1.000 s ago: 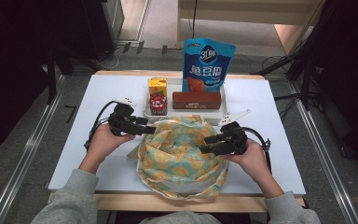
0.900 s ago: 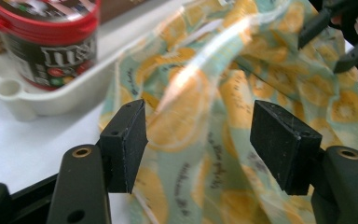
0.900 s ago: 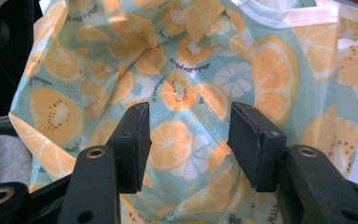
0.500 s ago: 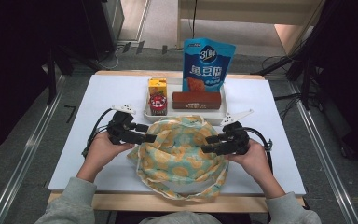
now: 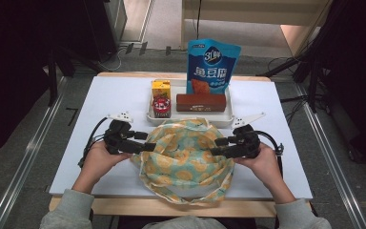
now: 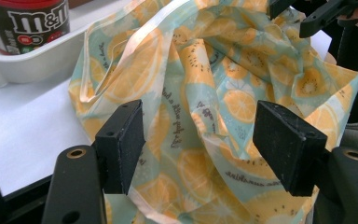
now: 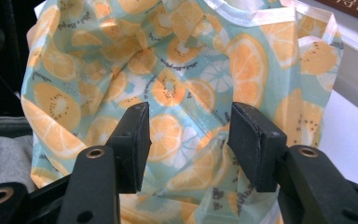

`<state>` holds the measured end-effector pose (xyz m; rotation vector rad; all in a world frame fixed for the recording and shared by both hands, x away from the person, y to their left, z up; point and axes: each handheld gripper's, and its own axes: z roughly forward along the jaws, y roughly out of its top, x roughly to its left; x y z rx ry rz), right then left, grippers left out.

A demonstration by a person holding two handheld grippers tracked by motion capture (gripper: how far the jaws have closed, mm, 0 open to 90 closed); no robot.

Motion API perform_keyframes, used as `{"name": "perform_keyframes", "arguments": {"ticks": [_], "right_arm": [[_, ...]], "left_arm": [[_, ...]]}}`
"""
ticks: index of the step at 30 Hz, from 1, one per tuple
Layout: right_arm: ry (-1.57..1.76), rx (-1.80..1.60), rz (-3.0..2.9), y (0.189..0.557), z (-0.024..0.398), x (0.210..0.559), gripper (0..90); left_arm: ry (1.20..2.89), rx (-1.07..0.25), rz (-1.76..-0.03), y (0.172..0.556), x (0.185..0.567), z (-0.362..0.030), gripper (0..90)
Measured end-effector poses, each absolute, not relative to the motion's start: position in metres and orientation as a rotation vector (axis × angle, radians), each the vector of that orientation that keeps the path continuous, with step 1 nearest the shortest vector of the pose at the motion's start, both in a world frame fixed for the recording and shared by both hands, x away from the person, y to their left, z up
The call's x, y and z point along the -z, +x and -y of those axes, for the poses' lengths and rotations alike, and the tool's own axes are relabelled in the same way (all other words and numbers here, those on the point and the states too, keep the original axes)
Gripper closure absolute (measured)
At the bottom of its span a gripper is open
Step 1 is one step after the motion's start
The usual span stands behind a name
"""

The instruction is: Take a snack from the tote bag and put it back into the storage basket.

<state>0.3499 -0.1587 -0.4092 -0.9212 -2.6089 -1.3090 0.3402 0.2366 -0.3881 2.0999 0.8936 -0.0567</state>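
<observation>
A cloth bag (image 5: 186,152) printed with orange and kiwi slices lies crumpled on the white table, its mouth facing up. My left gripper (image 5: 147,141) is at the bag's left edge and points right. In the left gripper view its jaws (image 6: 200,135) stand wide apart with the bag's fabric (image 6: 205,70) between and beyond them, not pinched. My right gripper (image 5: 216,147) is at the bag's right edge and points left. Its jaws (image 7: 189,144) are open, with loose folds of the bag (image 7: 168,60) between them.
Behind the bag stands a white tray (image 5: 190,119) holding an M&M's tub (image 5: 161,106), a yellow carton (image 5: 161,88) and a brown box (image 5: 201,102). A blue snack pouch (image 5: 213,64) stands upright at the tray's back. The table's front edge is close to the bag.
My left gripper has moved toward the person along the bag's left side. The right gripper has stayed in place.
</observation>
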Motion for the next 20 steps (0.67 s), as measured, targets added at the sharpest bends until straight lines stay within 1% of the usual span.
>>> {"name": "perform_keyframes", "arguments": {"ticks": [20], "right_arm": [[-0.927, 1.326, 2.588, 0.3523, 0.1624, 0.4107, 48.6]], "left_arm": [[2.084, 0.055, -0.905, 0.3392, 0.3876, -0.2437, 32.7]]}}
